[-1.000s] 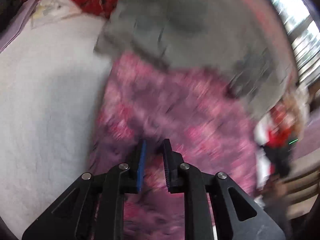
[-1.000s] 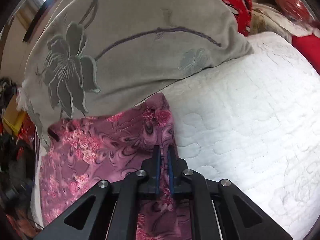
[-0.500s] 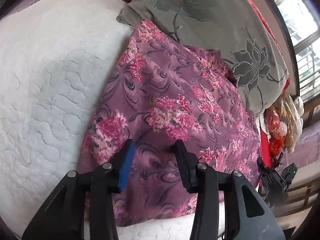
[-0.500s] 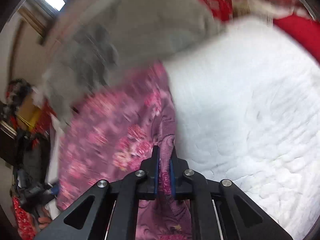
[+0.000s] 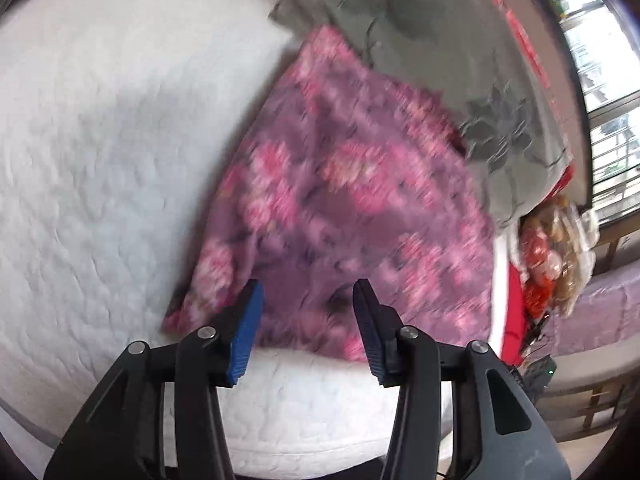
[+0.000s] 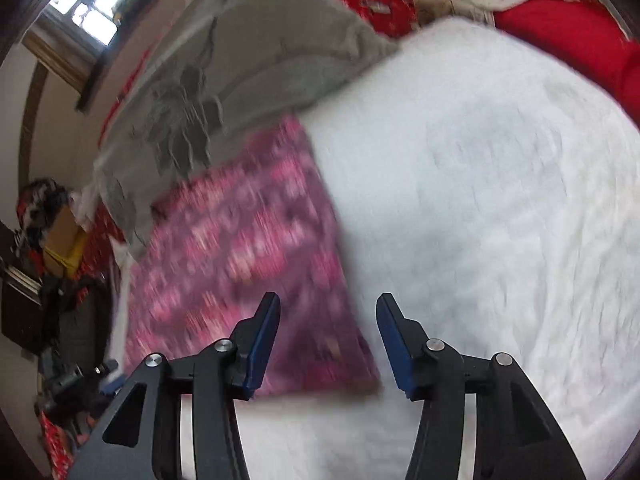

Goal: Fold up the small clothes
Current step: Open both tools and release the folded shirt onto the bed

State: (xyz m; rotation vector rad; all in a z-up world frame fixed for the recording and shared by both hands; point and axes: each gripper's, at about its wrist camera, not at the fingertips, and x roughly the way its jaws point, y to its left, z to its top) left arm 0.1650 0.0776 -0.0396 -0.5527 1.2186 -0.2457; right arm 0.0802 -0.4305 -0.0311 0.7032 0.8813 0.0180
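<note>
**Both grippers open above the folded garment**

The purple floral garment (image 5: 352, 208) lies flat on the white quilted bed cover (image 5: 100, 160), close to the near edge of the bed. Its far end touches a grey pillow with a flower pattern (image 5: 460, 52), and it seems to go a little under the pillow there. The pictures are blurred by motion, so the small details of the cloth are not clear.

The left gripper (image 5: 308, 300) has its fingers spread wide and they hold nothing. It hovers over the near edge of the garment, and the cloth shows between the two blue pads.

The right gripper (image 6: 328, 316) is also wide open and has nothing in it. In the right wrist view the garment (image 6: 248, 260) lies in the left half, and its near right corner is seen between the fingers. To the right of it there is only the white cover (image 6: 500, 200). Red cushions (image 6: 568, 32) lie at the far side of the bed, behind the grey pillow (image 6: 240, 60).
</note>
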